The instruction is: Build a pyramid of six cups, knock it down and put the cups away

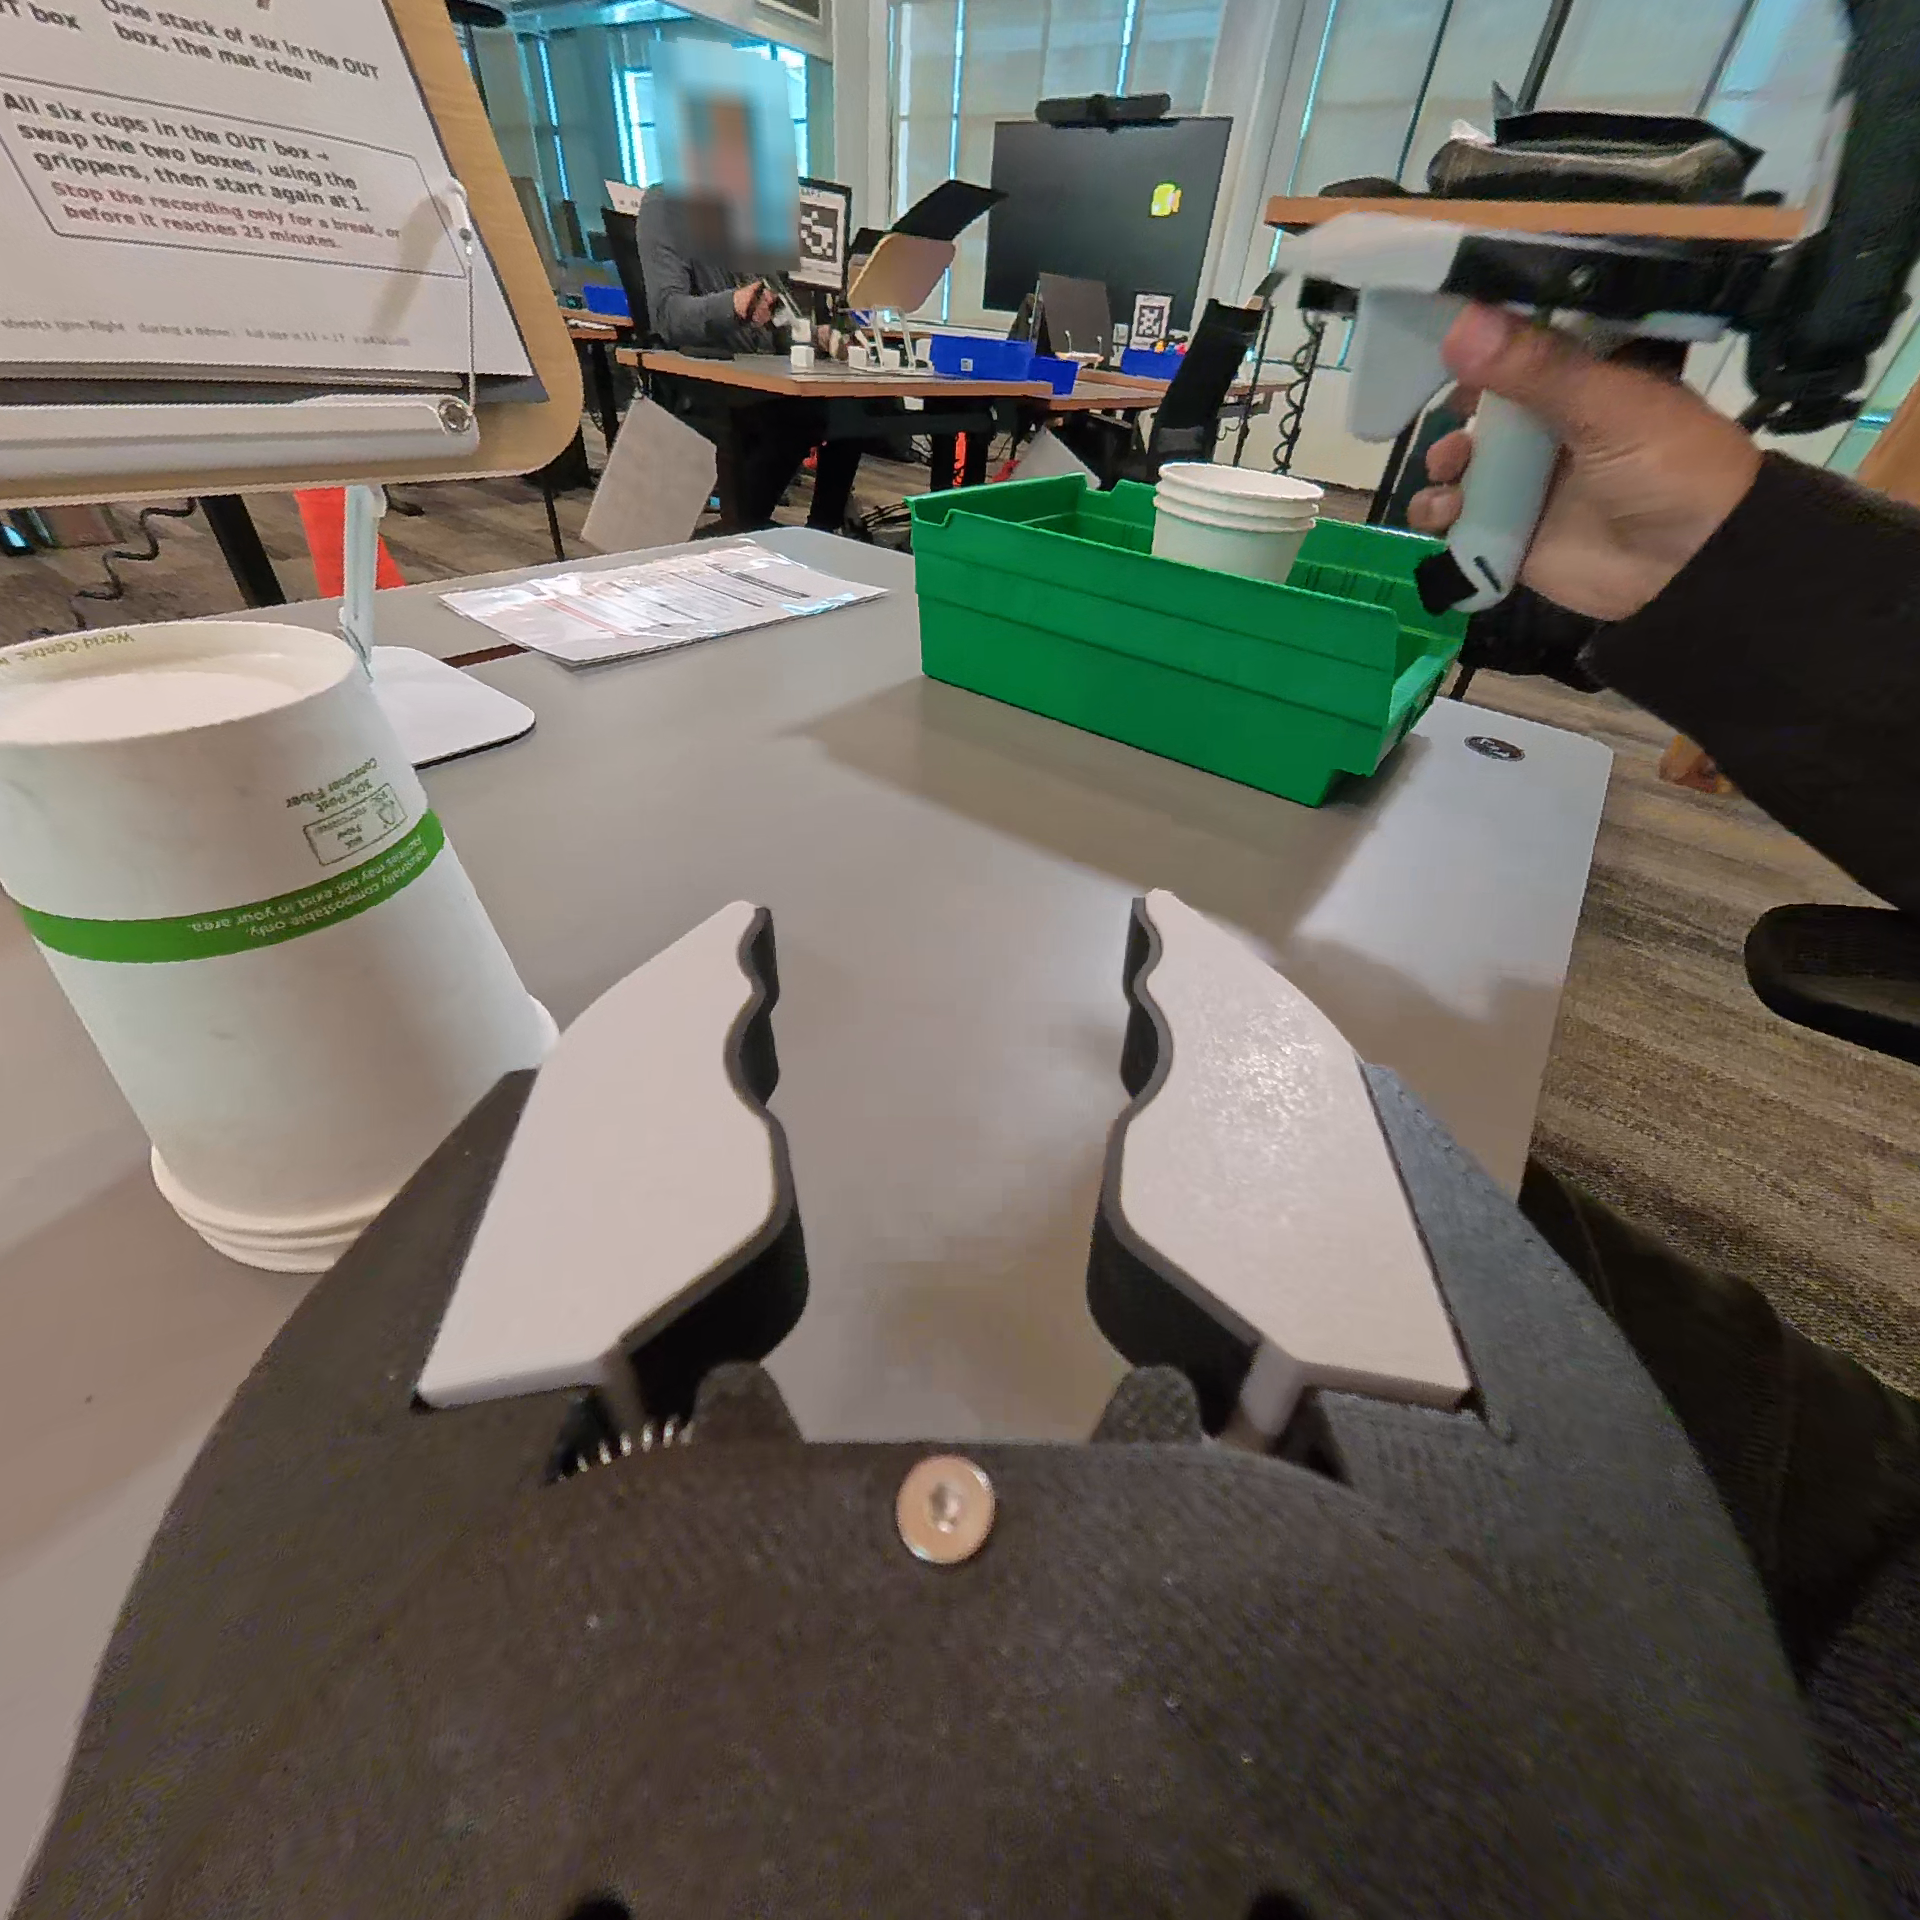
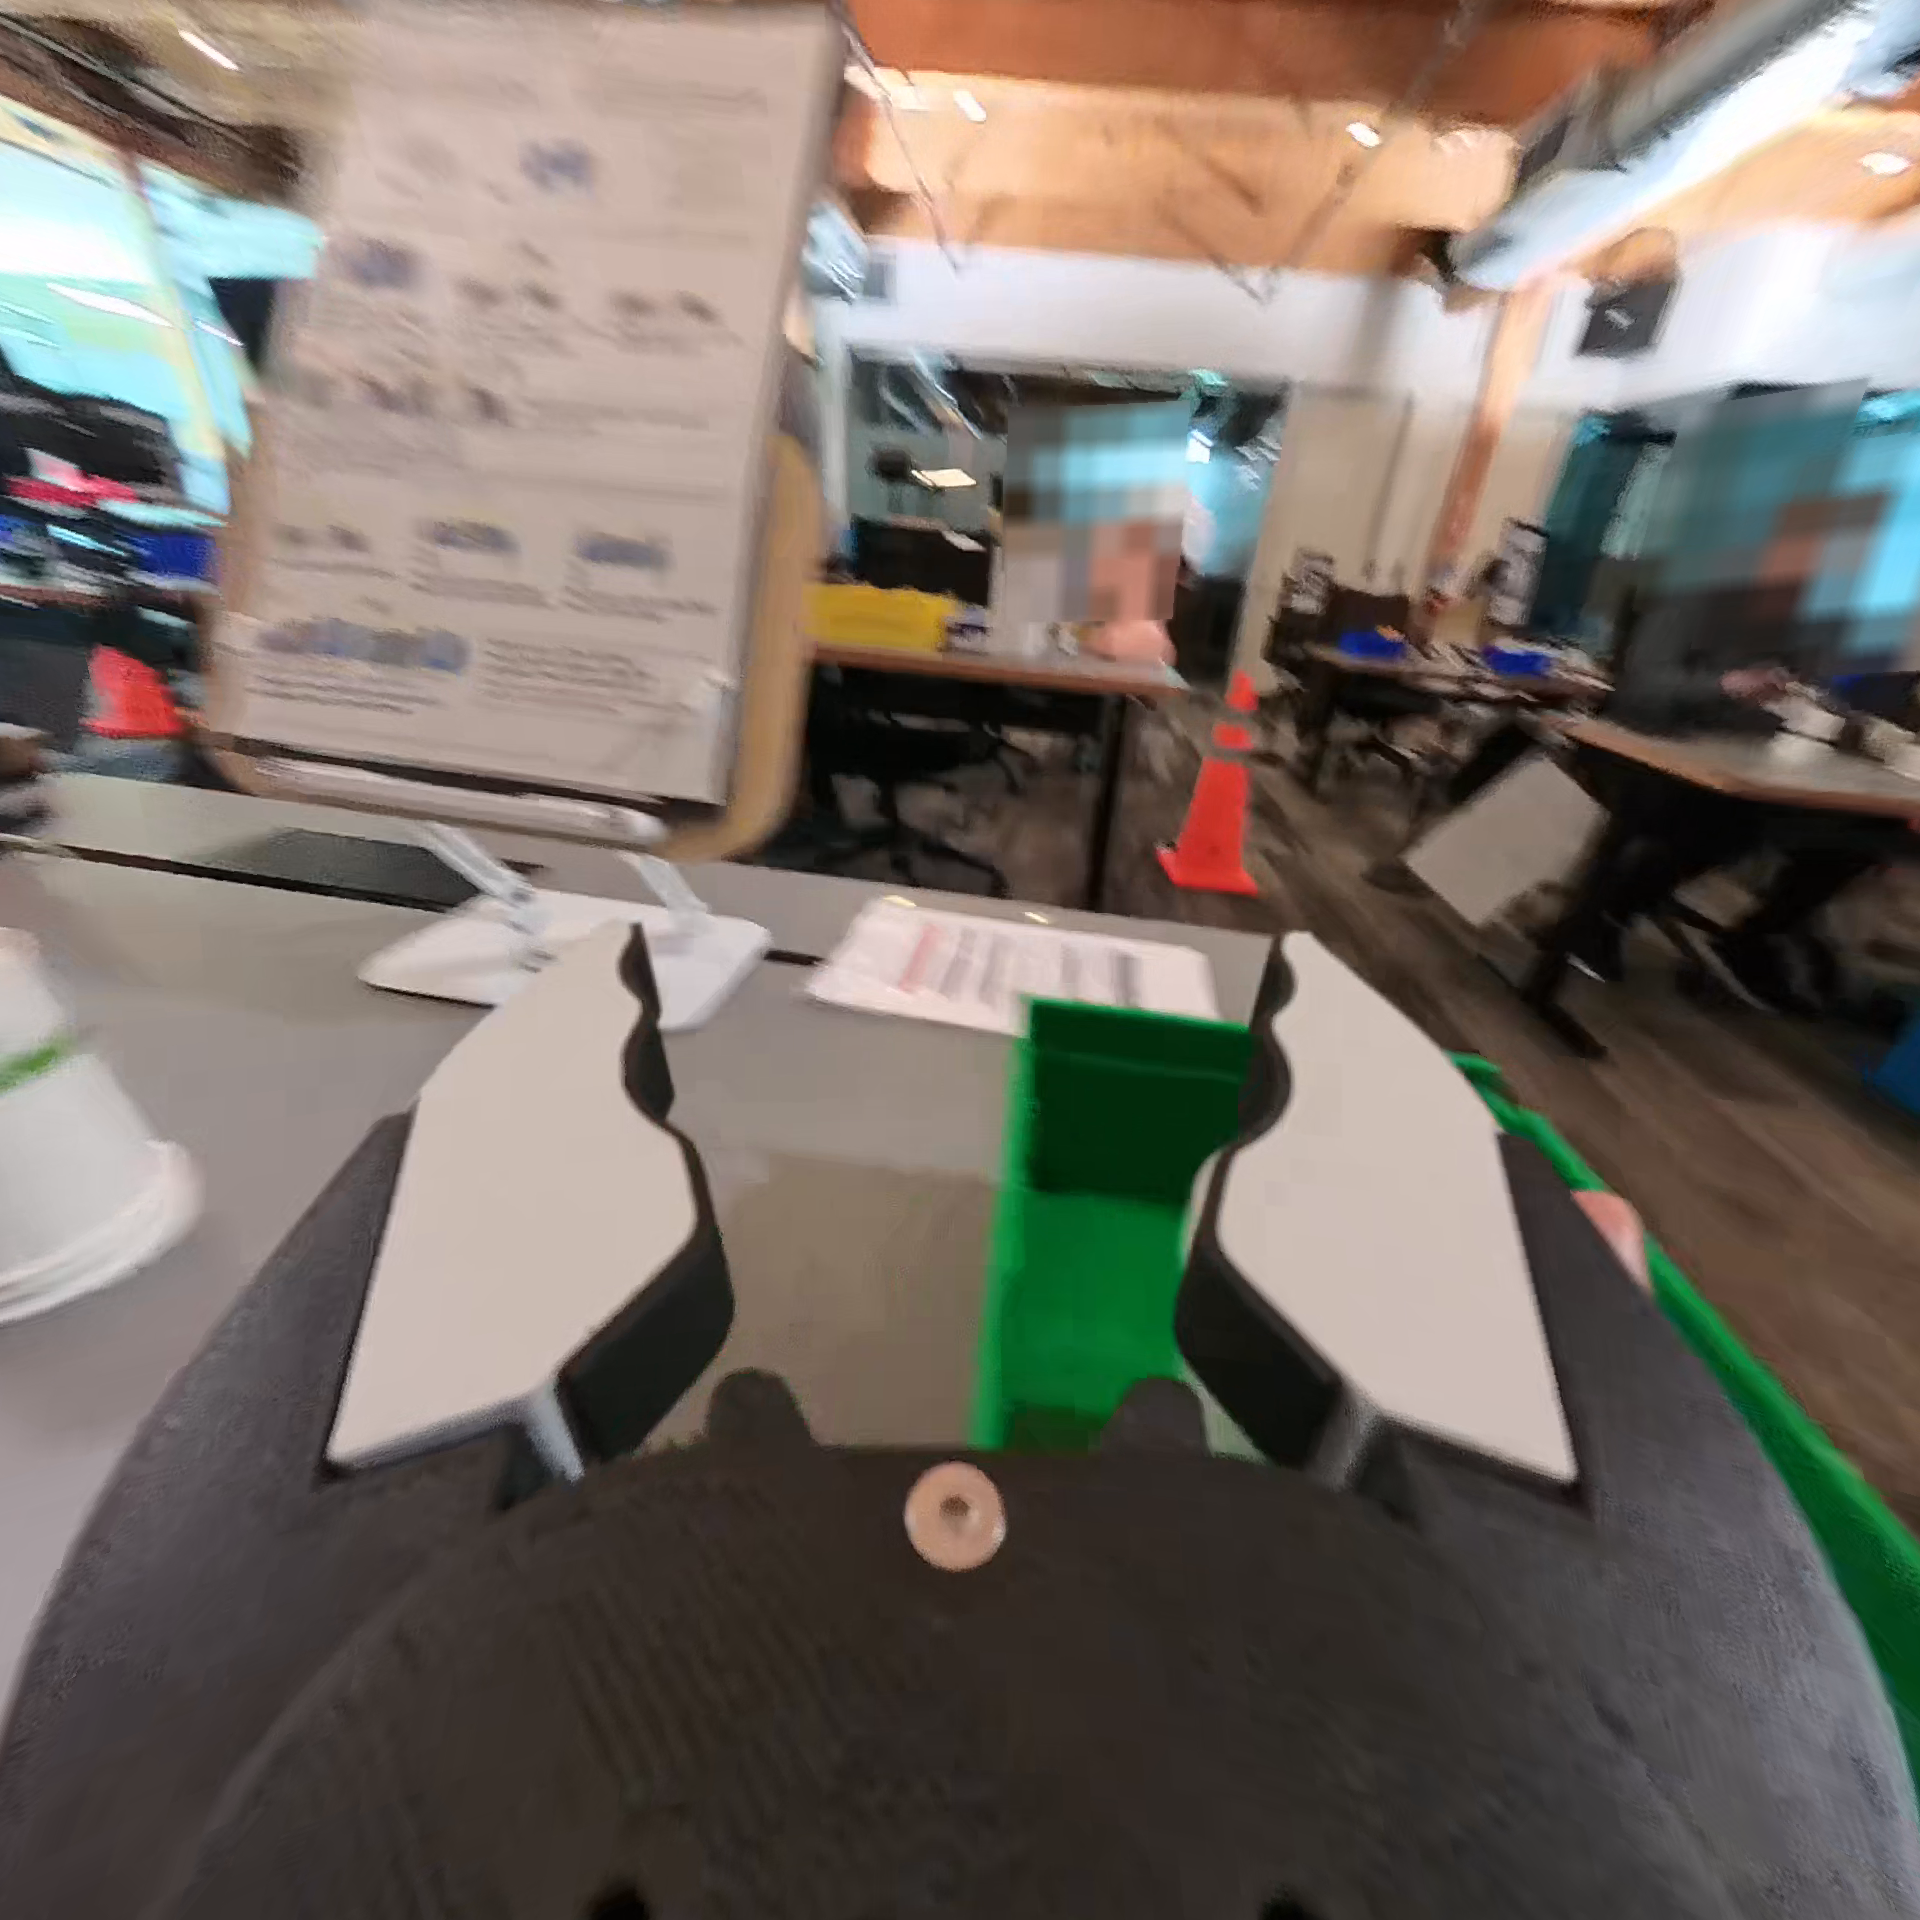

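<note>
My left gripper (image 1: 951,920) is open and empty, low over the grey table (image 1: 935,831). Just to its left an upside-down stack of white paper cups with a green band (image 1: 249,935) stands on the table, apart from the fingers. A green bin (image 1: 1164,644) sits at the far right of the table with a few nested white cups (image 1: 1236,520) upright inside. My right gripper (image 2: 956,951) is open and empty, held in a hand (image 1: 1621,488) above the green bin (image 2: 1091,1195). The upside-down cup stack (image 2: 73,1143) shows at its far left, blurred.
An instruction sheet on a wooden stand (image 1: 239,197) rises at the back left on a white base (image 1: 447,707). A laminated sheet (image 1: 665,597) lies at the table's far edge. The table's right edge (image 1: 1558,935) drops to carpet. An orange cone (image 2: 1216,800) and other desks stand beyond.
</note>
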The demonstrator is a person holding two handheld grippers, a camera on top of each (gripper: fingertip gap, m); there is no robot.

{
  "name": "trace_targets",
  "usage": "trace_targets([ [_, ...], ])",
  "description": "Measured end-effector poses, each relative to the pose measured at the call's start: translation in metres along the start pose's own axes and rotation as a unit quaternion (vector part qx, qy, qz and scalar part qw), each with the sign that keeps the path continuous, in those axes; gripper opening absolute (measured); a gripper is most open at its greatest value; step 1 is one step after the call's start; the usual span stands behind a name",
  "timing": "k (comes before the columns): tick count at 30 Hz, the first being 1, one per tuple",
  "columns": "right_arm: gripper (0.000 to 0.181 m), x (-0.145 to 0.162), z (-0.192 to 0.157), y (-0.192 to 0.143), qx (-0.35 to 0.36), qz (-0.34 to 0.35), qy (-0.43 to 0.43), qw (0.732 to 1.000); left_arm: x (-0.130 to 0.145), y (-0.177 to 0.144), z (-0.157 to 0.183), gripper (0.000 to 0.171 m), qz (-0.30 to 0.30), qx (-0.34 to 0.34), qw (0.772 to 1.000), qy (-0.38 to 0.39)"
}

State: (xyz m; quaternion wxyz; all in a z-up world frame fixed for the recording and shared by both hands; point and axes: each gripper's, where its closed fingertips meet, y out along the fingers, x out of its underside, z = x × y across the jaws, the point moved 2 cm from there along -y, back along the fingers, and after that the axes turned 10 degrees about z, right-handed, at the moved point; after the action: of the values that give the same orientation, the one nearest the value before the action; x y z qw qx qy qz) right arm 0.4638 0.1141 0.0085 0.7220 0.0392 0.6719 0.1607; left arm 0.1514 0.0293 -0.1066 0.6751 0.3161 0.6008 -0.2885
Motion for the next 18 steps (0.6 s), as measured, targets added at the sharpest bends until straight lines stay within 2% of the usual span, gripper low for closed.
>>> trace_targets([
  [2, 0.102, -0.010, -0.053, 0.001, -0.064, 0.029, 0.028, 0.997, -0.001, 0.000, -0.004, 0.065, 0.002, -0.012, 1.000, 0.004],
  [4, 0.089, -0.004, -0.115, -0.002, -0.142, 0.023, 0.073, 0.987, -0.003, -0.002, -0.010, 0.066, 0.006, -0.031, 0.999, 0.011],
  [6, 0.089, 0.019, -0.187, -0.014, -0.244, -0.035, 0.139, 0.959, -0.005, -0.004, -0.020, 0.066, 0.010, -0.059, 0.998, 0.021],
  [8, 0.087, 0.045, -0.250, -0.034, -0.326, -0.106, 0.187, 0.921, -0.007, -0.008, -0.035, 0.068, 0.014, -0.098, 0.994, 0.038],
  [10, 0.086, 0.065, -0.294, -0.054, -0.373, -0.150, 0.198, 0.894, -0.009, -0.014, -0.052, 0.071, 0.011, -0.142, 0.988, 0.057],
  [13, 0.086, 0.066, -0.323, -0.068, -0.411, -0.158, 0.167, 0.882, -0.010, -0.021, -0.073, 0.075, -0.002, -0.179, 0.981, 0.072],
  [18, 0.079, 0.070, -0.315, -0.073, -0.396, -0.140, 0.123, 0.899, -0.012, -0.024, -0.097, 0.076, -0.001, -0.214, 0.976, 0.049],
])
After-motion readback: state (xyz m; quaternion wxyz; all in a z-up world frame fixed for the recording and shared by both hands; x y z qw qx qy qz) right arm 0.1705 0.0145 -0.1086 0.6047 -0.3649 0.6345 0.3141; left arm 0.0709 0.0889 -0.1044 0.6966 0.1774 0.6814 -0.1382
